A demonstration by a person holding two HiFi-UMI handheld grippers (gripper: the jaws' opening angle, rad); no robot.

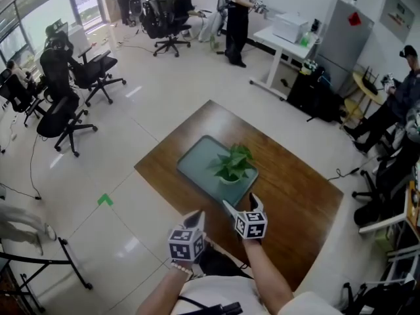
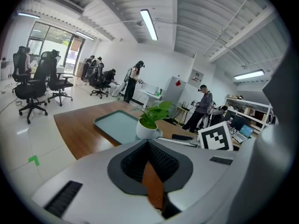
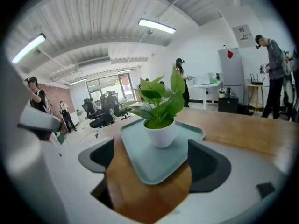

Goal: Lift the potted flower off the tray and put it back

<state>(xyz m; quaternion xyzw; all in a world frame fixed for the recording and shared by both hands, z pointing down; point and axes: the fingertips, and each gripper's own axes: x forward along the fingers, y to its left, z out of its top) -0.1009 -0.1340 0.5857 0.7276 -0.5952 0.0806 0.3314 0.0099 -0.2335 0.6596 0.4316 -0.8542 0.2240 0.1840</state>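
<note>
The potted flower (image 1: 231, 166), green leaves in a small white pot, stands on the near right corner of the teal tray (image 1: 199, 155) on the brown table (image 1: 295, 202). My right gripper (image 1: 241, 203) hovers just short of the tray's near corner, open. In the right gripper view the pot (image 3: 160, 132) and the tray (image 3: 154, 167) show ahead between the wide jaws of the right gripper (image 3: 152, 146), which touch neither. My left gripper (image 1: 195, 218) hangs lower left, off the table's edge, shut and empty. From the left gripper (image 2: 148, 142) the pot (image 2: 148, 129) lies ahead.
Black office chairs (image 1: 65, 110) stand on the floor at the left, with a green tape mark (image 1: 105, 199) near the table. A white desk (image 1: 289, 38), a grey cabinet (image 1: 344, 38) and several people are at the back and right.
</note>
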